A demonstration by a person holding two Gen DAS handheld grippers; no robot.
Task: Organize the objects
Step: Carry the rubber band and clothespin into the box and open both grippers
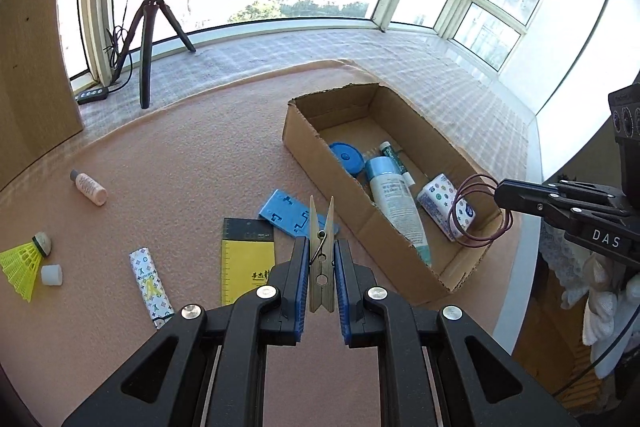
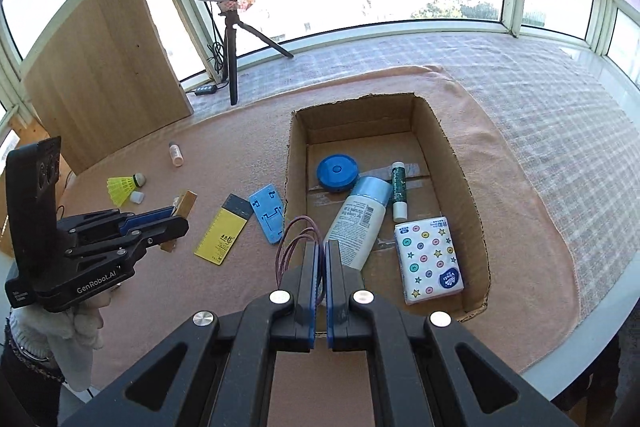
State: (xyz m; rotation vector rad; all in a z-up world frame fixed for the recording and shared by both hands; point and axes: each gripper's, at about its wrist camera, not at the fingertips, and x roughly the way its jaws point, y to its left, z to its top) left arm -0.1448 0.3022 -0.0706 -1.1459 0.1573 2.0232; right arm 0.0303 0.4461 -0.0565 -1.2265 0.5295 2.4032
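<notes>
While a wooden clothespin is clamped upright between the blue pads of the left gripper, dark red hair ties are pinched in the closed jaws of the right gripper, their loops hanging to the left of the fingers. Both tools are held above a table draped with a pink cloth, the right one near the front left corner of an open cardboard box set toward the table's right edge. Inside the box are seen a blue round lid, a white lotion bottle with a pale blue cap, a green-and-white glue stick and a patterned tissue pack. Left on the cloth beside the box's left wall are a blue plastic plate and a yellow ruler card. Farther toward the left edge are spread a yellow shuttlecock, a small white cap, a pink bottle and a patterned tube. A ring light on a tripod is stood at the table's far edge.
</notes>
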